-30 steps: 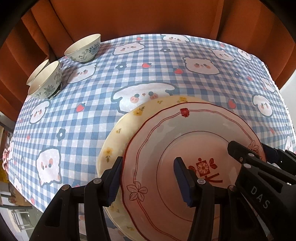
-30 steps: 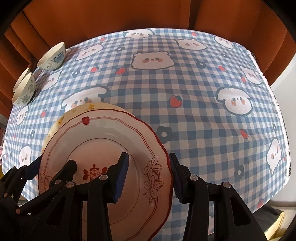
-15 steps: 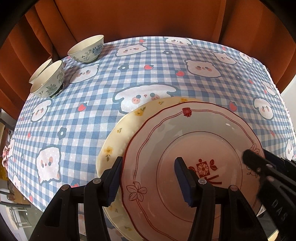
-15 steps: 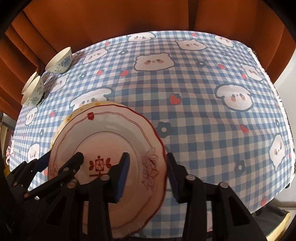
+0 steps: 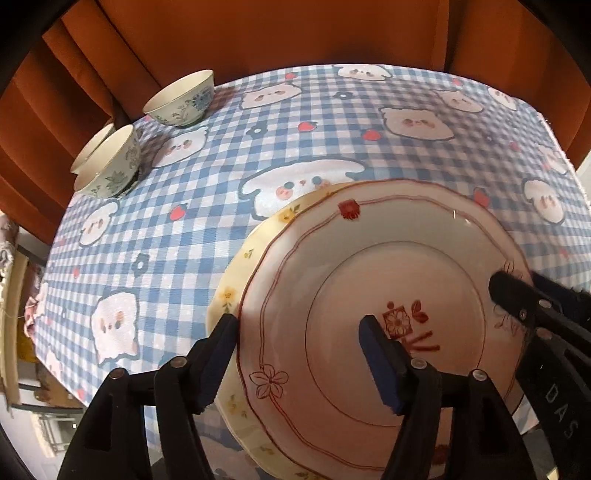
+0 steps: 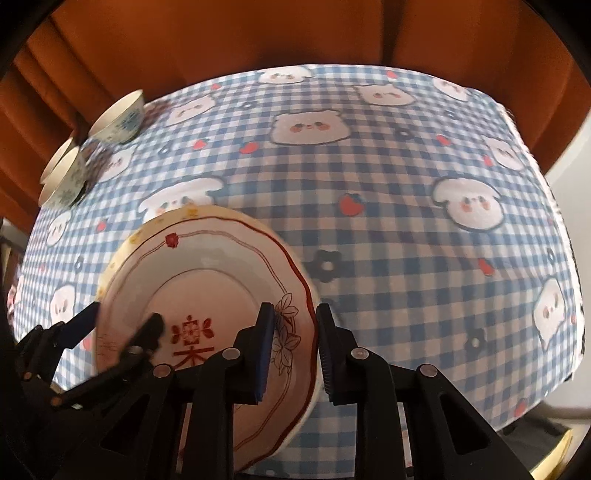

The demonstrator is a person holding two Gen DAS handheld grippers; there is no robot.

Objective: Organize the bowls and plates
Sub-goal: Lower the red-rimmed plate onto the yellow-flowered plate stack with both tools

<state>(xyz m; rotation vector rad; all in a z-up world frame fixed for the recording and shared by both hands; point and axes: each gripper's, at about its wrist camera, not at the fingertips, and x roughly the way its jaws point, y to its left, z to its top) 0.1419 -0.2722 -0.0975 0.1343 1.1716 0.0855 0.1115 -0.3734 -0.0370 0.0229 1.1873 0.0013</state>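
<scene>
Right claw (image 6: pixel 293 350) is narrow, its jaws pinching the right rim of the pink plate (image 6: pixel 207 295); the plate looks tilted, w/ the yellow plate (image 6: pixel 184 216) under it. Left claw (image 5: pixel 299 360) is wide, jaws straddling the pink plate's (image 5: pixel 369 266) left rim, not closed on it. Beyond: table w/ blue gingham cloth (image 6: pixel 388 221), cartoon animals & strawberries. Far left of both claws, three bowls (image 5: pixel 181 99) by the table edge. Behind, rust-orange curtain (image 6: pixel 295 33).

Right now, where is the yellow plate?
In both views the yellow plate lies directly under the red-rimmed plate, near the tablecloth's front edge.
</scene>
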